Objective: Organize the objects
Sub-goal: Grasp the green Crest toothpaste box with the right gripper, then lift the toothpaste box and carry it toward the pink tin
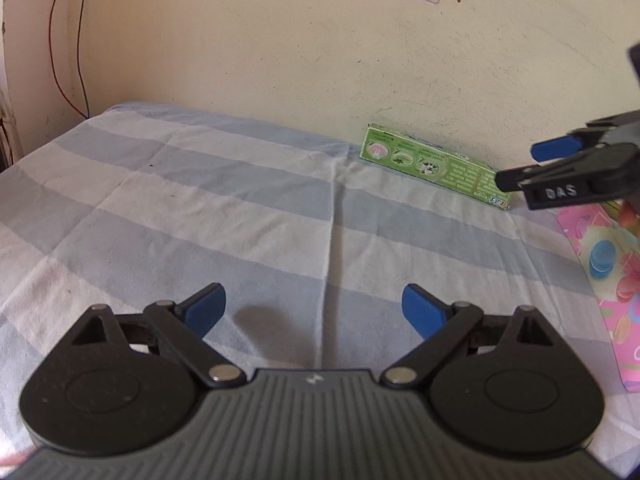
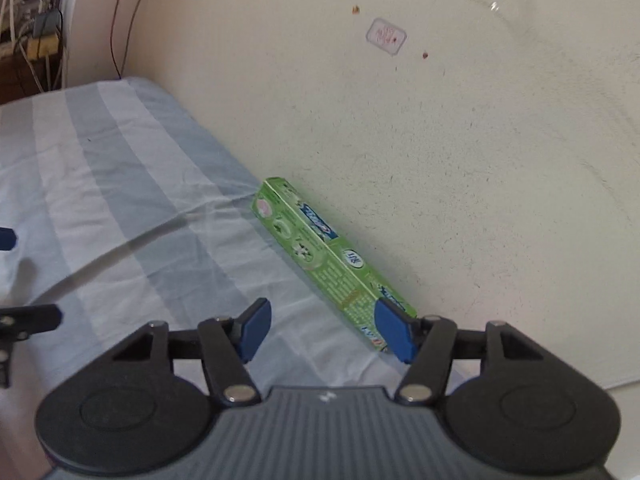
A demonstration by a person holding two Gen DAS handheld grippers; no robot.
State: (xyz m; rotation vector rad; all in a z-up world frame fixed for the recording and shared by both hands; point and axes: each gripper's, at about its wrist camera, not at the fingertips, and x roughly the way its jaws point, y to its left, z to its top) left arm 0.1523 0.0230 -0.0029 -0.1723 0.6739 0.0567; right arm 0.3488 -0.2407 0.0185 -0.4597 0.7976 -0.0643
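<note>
Nearest the left wrist camera, the left hand-held gripper (image 1: 314, 310) hung low over the bed (image 1: 168, 208) with its blue pads spread wide and nothing between them; only striped sheet lay under it, so it looked parked rather than engaged. The right hand-held gripper (image 2: 322, 330) was also spread open and empty. Its right pad sat just in front of the near end of the green toothpaste box (image 2: 320, 252), which hid that corner, and whether pad and carton touched could not be told. That line-up suggested the box was the piece to be picked up next, though no grip had been made yet.

The green toothpaste box lay flat on the bed, long side running along the wall (image 2: 460, 140), pressed close to it or resting against it. That position would probably leave little room for a finger on the wall side, so an end-on or top approach seemed more likely. On the side of the box toward the right edge of the left view lay a pink patterned mat (image 1: 600, 280) with a small blue round item (image 1: 602, 264) on it; what that item was could not be made out.

Beyond the box, the cream wall was scuffed and carried a small sticker (image 2: 386, 36). Far from the box, past the bed's distant corner, red and black wires (image 1: 68, 60) ran down the wall, and cluttered cables showed in the room's corner.
</note>
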